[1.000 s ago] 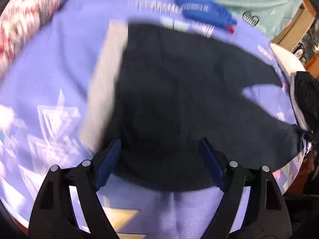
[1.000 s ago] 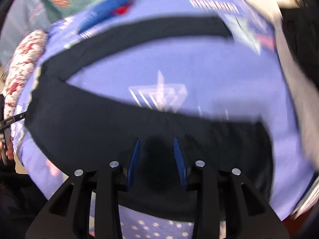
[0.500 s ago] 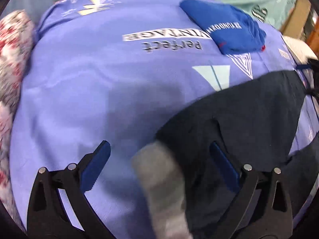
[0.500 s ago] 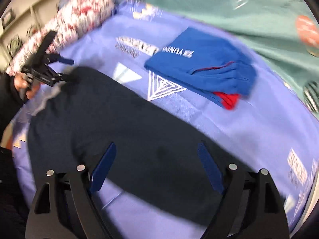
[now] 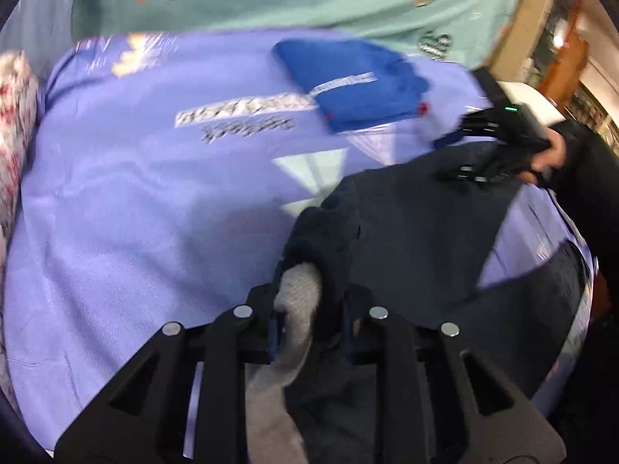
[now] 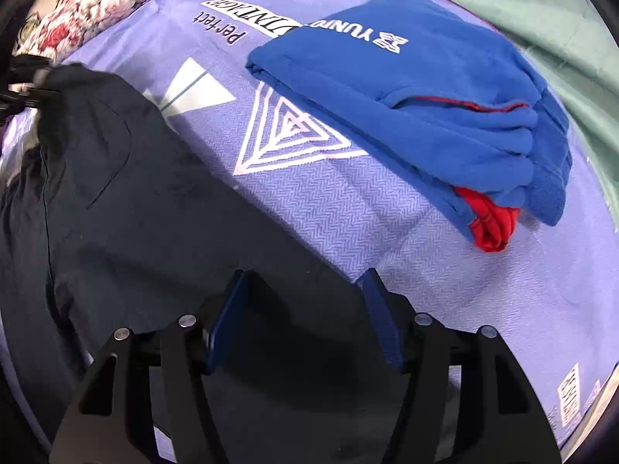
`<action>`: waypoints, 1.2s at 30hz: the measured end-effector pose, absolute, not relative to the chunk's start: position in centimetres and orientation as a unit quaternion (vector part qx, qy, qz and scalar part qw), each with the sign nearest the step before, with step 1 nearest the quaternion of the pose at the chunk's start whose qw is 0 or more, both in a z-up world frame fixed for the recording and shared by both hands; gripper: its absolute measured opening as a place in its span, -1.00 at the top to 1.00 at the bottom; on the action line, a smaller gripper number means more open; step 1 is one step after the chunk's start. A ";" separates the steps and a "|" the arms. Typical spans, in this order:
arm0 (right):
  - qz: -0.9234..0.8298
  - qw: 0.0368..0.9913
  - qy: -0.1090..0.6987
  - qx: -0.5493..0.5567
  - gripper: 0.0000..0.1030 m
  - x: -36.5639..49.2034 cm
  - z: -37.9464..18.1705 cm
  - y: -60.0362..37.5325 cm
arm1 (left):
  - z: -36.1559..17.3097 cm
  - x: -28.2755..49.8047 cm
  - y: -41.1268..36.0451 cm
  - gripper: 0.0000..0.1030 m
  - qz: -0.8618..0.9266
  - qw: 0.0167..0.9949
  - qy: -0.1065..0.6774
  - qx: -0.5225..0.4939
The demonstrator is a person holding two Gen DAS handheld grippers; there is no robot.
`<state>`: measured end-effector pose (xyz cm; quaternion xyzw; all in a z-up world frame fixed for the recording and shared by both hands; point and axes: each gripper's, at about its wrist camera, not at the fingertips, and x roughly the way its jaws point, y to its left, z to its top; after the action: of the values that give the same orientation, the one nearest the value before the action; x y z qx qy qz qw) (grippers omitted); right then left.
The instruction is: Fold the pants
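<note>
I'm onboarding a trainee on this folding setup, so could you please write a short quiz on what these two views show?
1. True or false: the left tongs are shut on the pants.
2. Which garment lies already folded on the bedspread? A) a blue one B) a grey towel C) a white shirt
3. Fill in: the right tongs stand ____ over the pants, gripping nothing.

Key
1. True: they pinch the dark cloth together with its grey lining.
2. A: the blue one, with something red showing at its end.
3. open
</note>
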<state>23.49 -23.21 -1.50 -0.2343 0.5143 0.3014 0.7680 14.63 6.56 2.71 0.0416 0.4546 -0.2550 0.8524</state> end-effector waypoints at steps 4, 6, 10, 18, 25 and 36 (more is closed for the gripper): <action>0.315 0.763 0.519 -0.222 0.01 24.1 -1.4 -23.5 | 2.8 14.0 6.6 0.55 -0.239 0.857 0.456 0.029; 0.334 0.754 0.528 -0.201 0.85 24.3 -1.2 -23.4 | 2.8 14.1 7.7 0.55 -0.230 0.859 0.457 0.015; 0.332 0.762 0.510 -0.221 0.90 22.0 0.7 -23.8 | 3.3 13.9 8.4 0.55 -0.226 0.863 0.451 0.004; 0.363 0.814 0.424 -0.164 0.90 4.6 8.4 -27.8 | 4.8 7.8 9.9 0.47 -0.251 0.866 0.432 -0.015; 0.370 0.816 0.437 -0.075 0.90 -7.7 0.3 -24.6 | 0.7 1.6 13.8 -0.51 -0.221 0.827 0.500 -0.131; 0.370 0.832 0.413 -0.016 0.90 -7.0 0.7 -24.7 | -1.9 -0.4 14.1 -0.70 -0.201 0.766 0.530 -0.303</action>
<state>-7.01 -24.65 0.68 -0.0160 0.4128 0.3698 0.8322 -0.42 14.06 -1.86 -0.3031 0.5302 -0.2014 0.7658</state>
